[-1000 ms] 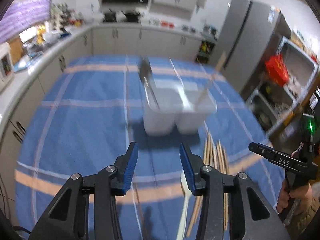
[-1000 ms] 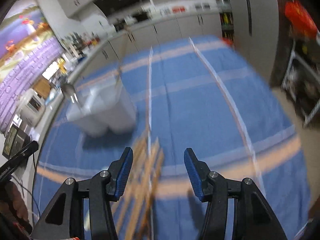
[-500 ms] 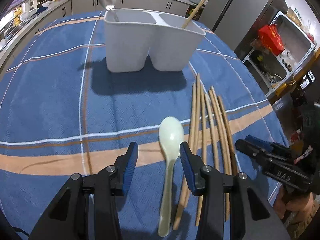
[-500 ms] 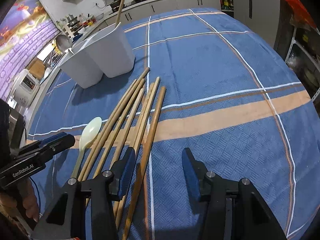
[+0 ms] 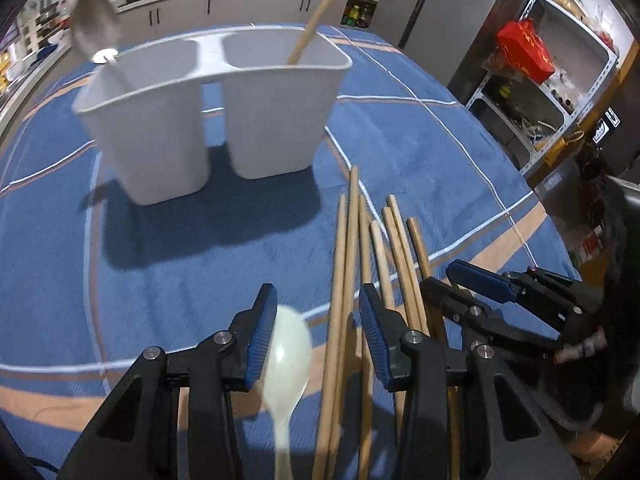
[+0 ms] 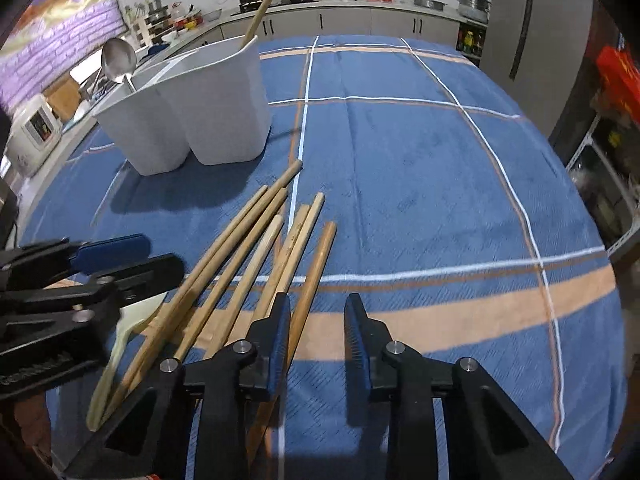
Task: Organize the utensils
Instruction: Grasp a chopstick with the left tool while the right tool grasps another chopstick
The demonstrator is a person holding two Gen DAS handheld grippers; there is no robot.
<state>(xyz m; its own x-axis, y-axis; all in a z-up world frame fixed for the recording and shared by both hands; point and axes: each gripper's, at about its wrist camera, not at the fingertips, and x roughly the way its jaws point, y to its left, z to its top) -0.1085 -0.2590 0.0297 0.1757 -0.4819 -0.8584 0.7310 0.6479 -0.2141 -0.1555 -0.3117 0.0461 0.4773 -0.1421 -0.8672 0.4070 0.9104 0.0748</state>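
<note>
No lettering is coming through sharp enough to read in either view; the markings on the red box on the shelf are blurring past legibility.

We see a blue plaid tablecloth carrying a white two-compartment holder upper left, wooden chopsticks and a pale spoon lower centre.
</note>
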